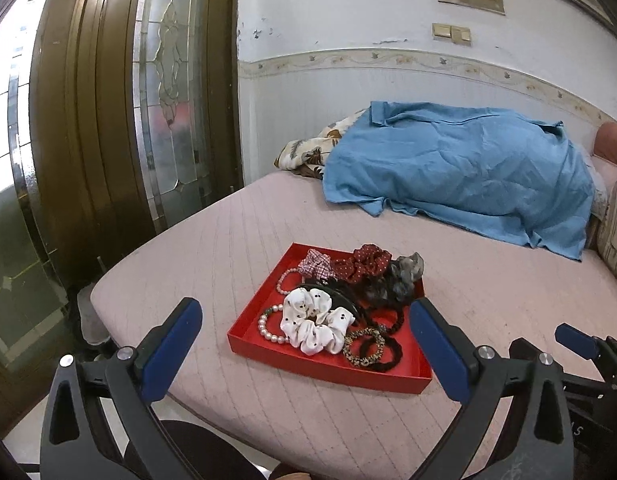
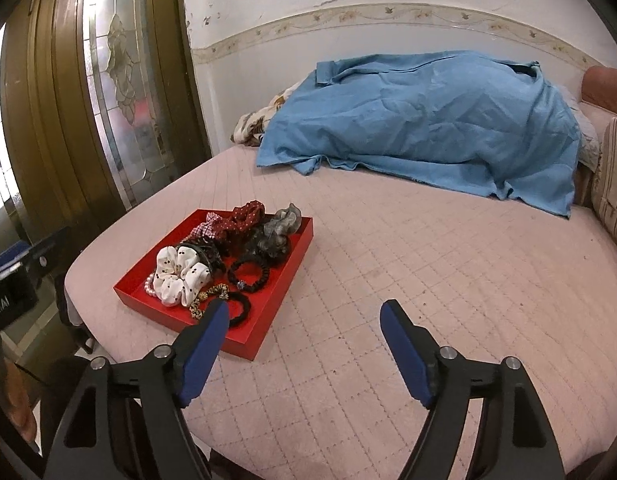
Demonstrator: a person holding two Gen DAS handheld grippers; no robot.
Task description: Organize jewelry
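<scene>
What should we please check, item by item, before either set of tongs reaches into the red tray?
1. Left tongs open and empty: ok.
2. Right tongs open and empty: ok.
3. Red tray flat on the pink mattress: ok.
4. White dotted scrunchie on top and reachable: ok.
5. Pearl bracelet free of the scrunchie: not ok, partly tucked under it.
6. Black hair ties untangled from each other: cannot tell.
</scene>
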